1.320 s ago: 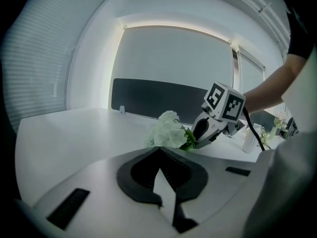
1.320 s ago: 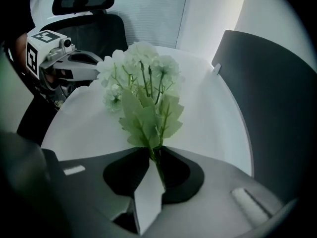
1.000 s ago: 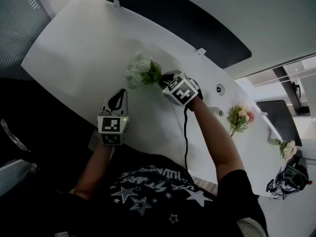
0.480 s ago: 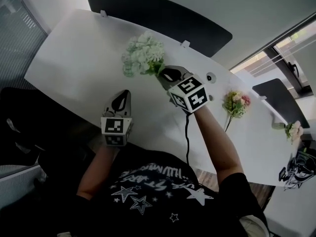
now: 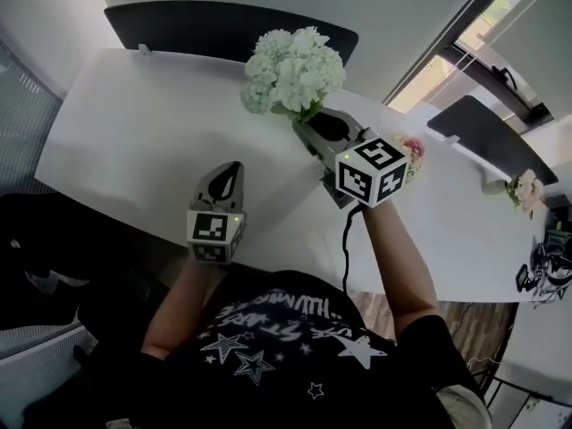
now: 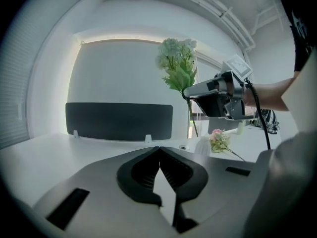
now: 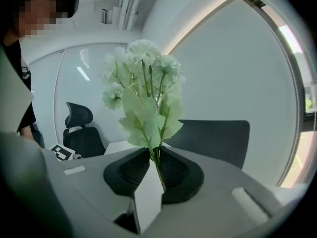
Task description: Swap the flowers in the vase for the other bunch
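A bunch of white flowers with green leaves (image 5: 295, 68) is held high over the white table (image 5: 134, 123). My right gripper (image 5: 308, 125) is shut on its stems, and the stems (image 7: 154, 157) show pinched between the jaws in the right gripper view. The left gripper view also has this bunch (image 6: 176, 63) up in the air. A pink bunch (image 6: 218, 140) lies on the table beside a pale vase (image 6: 201, 145); in the head view only its edge (image 5: 415, 146) shows behind the right gripper's cube. My left gripper (image 5: 229, 173) hovers near the table's front, shut and empty.
A dark partition panel (image 5: 223, 25) stands along the table's far edge. Another small pink bunch (image 5: 525, 189) sits at the far right of the table. An office chair (image 7: 81, 128) stands off to the side. A person's arm is behind the right gripper.
The right gripper has risen with the white bunch, from close to the table to well above it. The left gripper has lifted a little and stayed shut.
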